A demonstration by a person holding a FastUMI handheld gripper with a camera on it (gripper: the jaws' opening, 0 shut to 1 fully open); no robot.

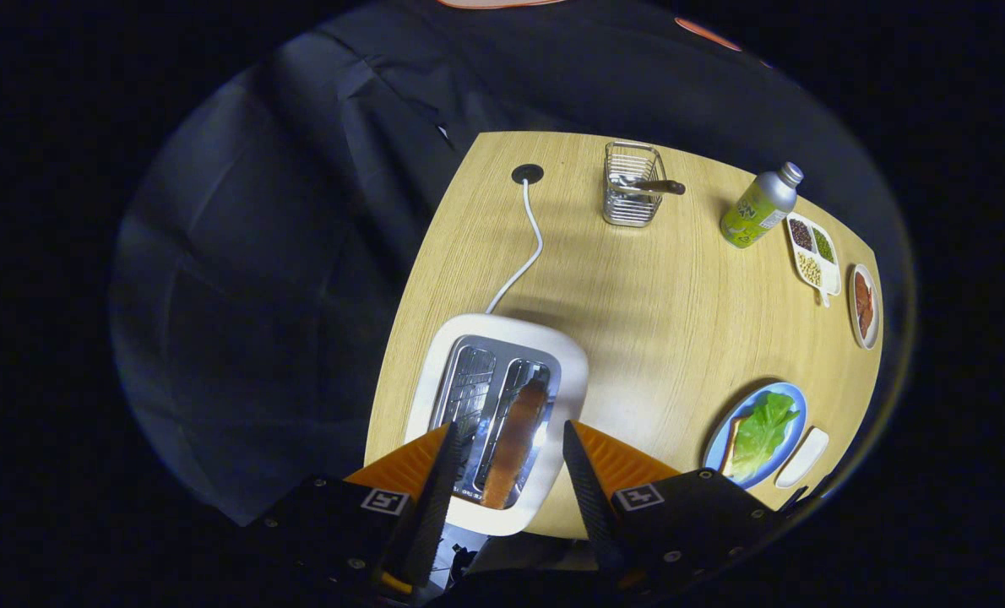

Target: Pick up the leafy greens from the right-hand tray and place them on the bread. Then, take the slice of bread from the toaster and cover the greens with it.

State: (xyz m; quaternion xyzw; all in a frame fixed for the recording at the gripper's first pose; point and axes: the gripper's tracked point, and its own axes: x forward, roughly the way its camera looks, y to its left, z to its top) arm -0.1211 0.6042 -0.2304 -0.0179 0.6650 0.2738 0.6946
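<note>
So the gripper (507, 439) is pointed pretty much straight down, fingers spread wide apart with a clear gap between them. Nothing's pinched in there, both fingertips (450, 439) are hanging free and not touching anything. Each finger tapers to a thin edge at the tip, with a square marker tag on its base.

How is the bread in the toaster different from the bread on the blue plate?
The browned bread slice stands on edge in a slot of the white toaster, bare, between the open gripper fingers. The bread on the round blue plate lies flat under leafy greens, off beside them. Both are bread.
</note>
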